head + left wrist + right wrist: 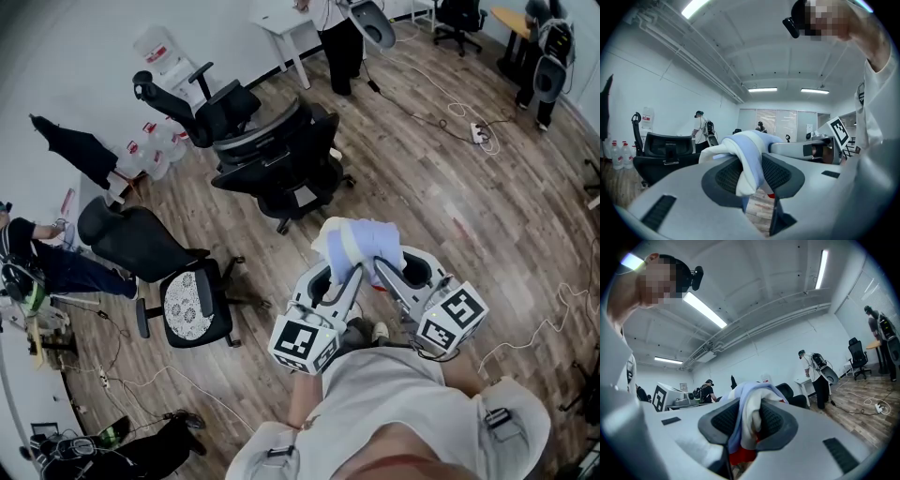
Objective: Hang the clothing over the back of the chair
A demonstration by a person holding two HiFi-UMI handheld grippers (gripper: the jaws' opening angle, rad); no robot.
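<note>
left tool (751,174) — clamps clothing (361,242) | right tool (749,422) — clamps it too (bunched)

The head view looks steeply down past the person's own shoulders onto the wood floor (450,187). The left gripper (345,272) and right gripper (382,270) are close at lower centre, and the black office chairs (281,159) lie farther off in the upper half. Each gripper view sits low and tight behind its own jaws, facing roughly level across the room. All three views share the bunched clothing (361,242). The left gripper view also catches the other gripper's marker cube (839,131) at right.
</note>
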